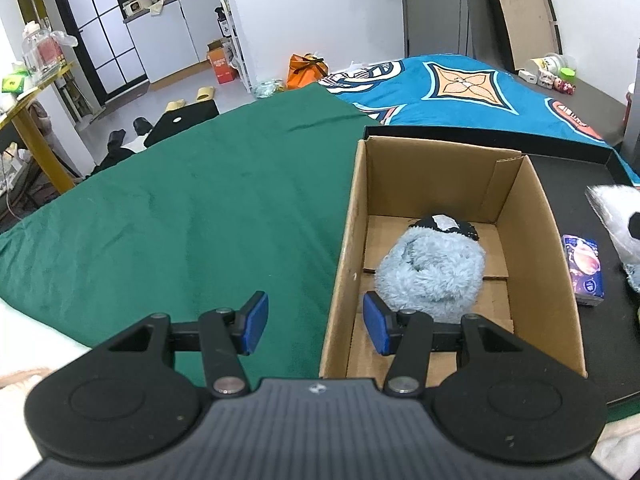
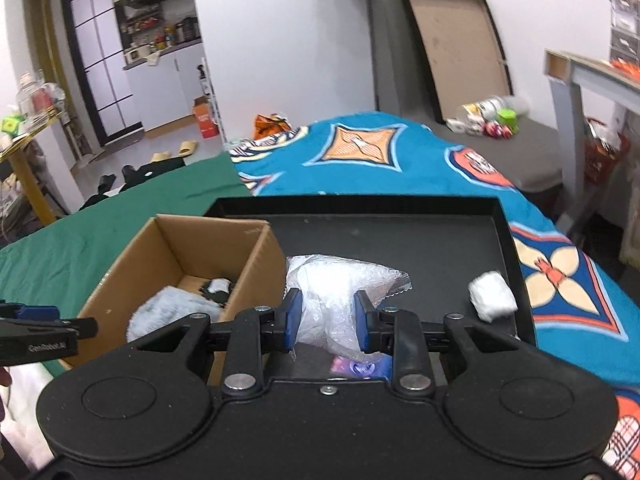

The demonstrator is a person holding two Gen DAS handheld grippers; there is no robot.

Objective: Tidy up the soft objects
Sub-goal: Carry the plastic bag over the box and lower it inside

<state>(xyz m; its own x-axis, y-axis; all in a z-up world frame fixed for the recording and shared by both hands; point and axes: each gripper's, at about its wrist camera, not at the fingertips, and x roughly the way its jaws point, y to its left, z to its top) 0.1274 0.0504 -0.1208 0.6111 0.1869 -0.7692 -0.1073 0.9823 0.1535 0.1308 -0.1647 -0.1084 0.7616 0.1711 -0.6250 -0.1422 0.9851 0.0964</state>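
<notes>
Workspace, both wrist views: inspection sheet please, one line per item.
Surface: black tray on a bed with a green cloth and a blue patterned blanket.
Job's things: cardboard box on the tray holds a fluffy light-blue item; clear plastic bag with white contents; white wad at the tray's right edge.
Clutter: small purple tissue pack beside the box.
Grippers: left tool open, straddling the box's left wall, nothing held; right tool shut on the plastic bag.
Cables: nothing seen.
Surroundings: slippers on the floor, kitchen cabinets, board leaning on the wall.
</notes>
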